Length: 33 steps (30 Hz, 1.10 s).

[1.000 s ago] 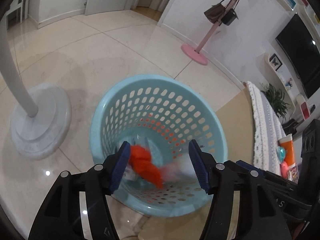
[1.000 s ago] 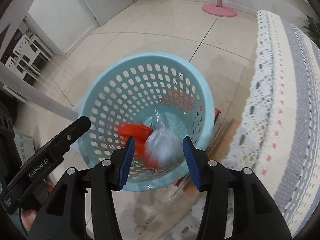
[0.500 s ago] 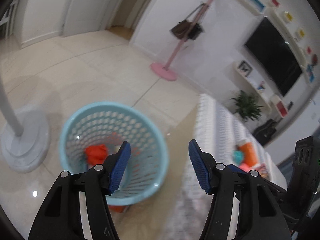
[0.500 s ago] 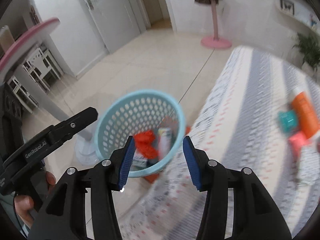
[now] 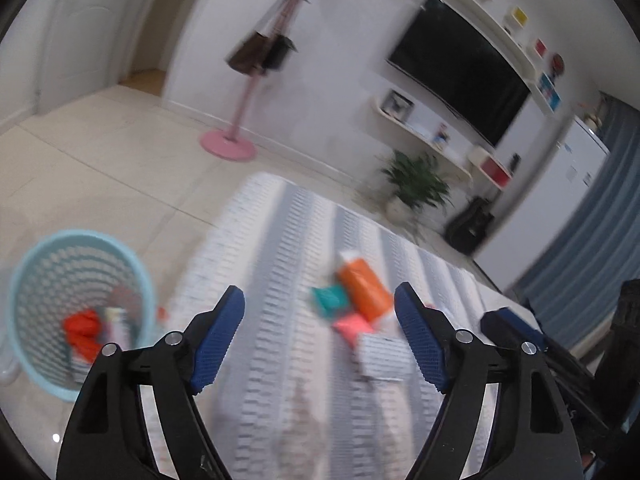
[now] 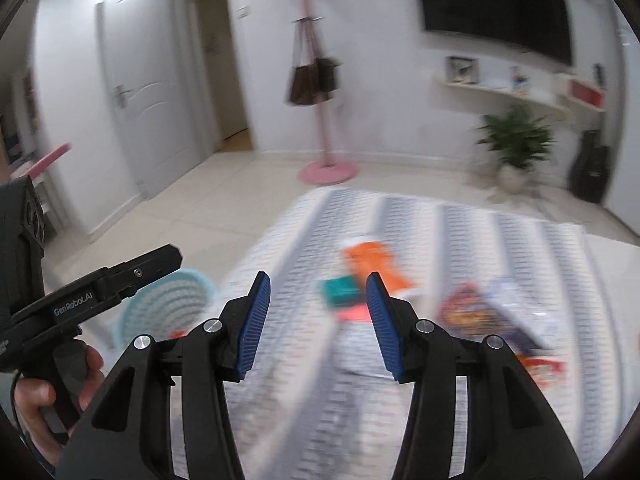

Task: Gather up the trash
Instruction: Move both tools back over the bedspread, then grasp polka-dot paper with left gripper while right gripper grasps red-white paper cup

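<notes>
A light blue perforated basket [image 5: 80, 276] stands on the floor at the left, with a red wrapper [image 5: 82, 330] and other trash inside; its rim [image 6: 176, 292] also shows in the right wrist view. On the striped cloth [image 5: 280, 240] lie an orange pack [image 5: 362, 286], a teal packet [image 5: 330, 298], a pink packet [image 5: 352, 326] and a white box [image 5: 380, 354]. My left gripper [image 5: 320, 328] hangs above the cloth, its jaws opening with nothing between them. My right gripper [image 6: 318, 316] is open and empty above the cloth, before the orange pack [image 6: 368, 256], the teal packet [image 6: 340, 290] and a colourful bag [image 6: 476, 316].
A pink coat stand [image 6: 326, 168] with bags stands on the tiled floor beyond the cloth. A potted plant [image 6: 516, 144], wall shelves and a television [image 5: 460, 76] line the far wall. A hand [image 6: 36, 400] holds the left gripper's handle at the lower left of the right wrist view.
Both grippers rose and swung from over the basket to the right, over the striped cloth. The basket slid to the left of both views. The left jaws stand wider than before.
</notes>
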Motion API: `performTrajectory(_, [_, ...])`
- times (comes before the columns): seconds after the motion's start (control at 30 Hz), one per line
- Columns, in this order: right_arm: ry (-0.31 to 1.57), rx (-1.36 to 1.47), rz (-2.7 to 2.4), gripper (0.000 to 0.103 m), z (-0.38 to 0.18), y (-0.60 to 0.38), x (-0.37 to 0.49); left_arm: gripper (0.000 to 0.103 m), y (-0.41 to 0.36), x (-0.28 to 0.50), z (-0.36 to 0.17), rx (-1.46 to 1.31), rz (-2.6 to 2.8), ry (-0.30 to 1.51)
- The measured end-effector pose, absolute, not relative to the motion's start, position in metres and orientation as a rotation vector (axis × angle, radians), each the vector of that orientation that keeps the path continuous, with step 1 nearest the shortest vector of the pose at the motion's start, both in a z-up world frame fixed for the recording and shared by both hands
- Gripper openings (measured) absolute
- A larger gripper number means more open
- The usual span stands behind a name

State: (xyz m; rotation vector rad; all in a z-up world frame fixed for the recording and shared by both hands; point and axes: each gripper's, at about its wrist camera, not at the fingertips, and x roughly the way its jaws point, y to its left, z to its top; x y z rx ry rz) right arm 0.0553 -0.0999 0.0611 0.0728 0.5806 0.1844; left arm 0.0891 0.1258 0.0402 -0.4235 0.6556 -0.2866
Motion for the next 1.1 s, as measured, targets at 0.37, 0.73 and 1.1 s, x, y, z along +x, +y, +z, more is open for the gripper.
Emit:
performTrajectory(0.37, [0.649,0.195,-0.063,0.054,0.006,-0.254,0.039,0.076,0.014,0.147,-0.026,-0.307,-0.333,0.887])
performTrajectory(0.73, [0.777,0.241,-0.088,0.068,-0.060,-0.291,0.056,0.074,-0.029,0.161,-0.087,-0.219,-0.265,1.044])
performTrajectory(1.1, [0.868,0.350,-0.076,0.074,-0.097,-0.304,0.068,0.038,-0.042,0.156,-0.090,-0.122,-0.272,1.048])
